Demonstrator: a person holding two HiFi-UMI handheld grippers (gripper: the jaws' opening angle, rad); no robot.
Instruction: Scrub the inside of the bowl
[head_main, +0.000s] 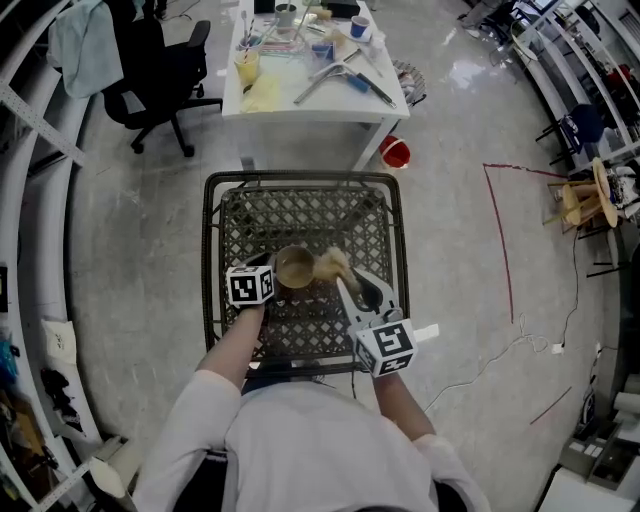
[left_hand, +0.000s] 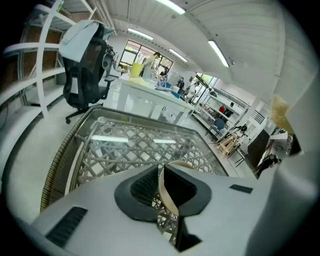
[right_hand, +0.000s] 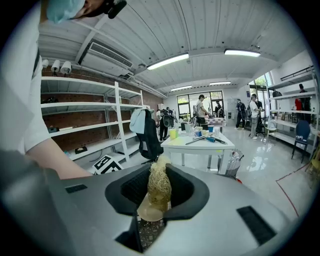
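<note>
A tan bowl (head_main: 295, 268) stands on the glass top of a dark wicker table (head_main: 215, 205). My left gripper (head_main: 274, 277) is at the bowl's left side. In the left gripper view the bowl's thin wall (left_hand: 162, 186) stands upright between the pads, and the gripper (left_hand: 161, 195) is shut on it. My right gripper (head_main: 344, 278) reaches in from the near right and holds a straw-coloured fibre scrubber (head_main: 332, 263) at the bowl's right rim. In the right gripper view the scrubber (right_hand: 159, 186) is pinched between the pads of that gripper (right_hand: 156, 201), its tan base toward the camera.
Behind the wicker table stands a white table (head_main: 310, 85) crowded with cups and tools, with a black office chair (head_main: 160, 70) to its left and a red bucket (head_main: 396, 152) by its leg. A red cable (head_main: 500, 235) lies on the floor at the right, near a wooden stool (head_main: 580, 200).
</note>
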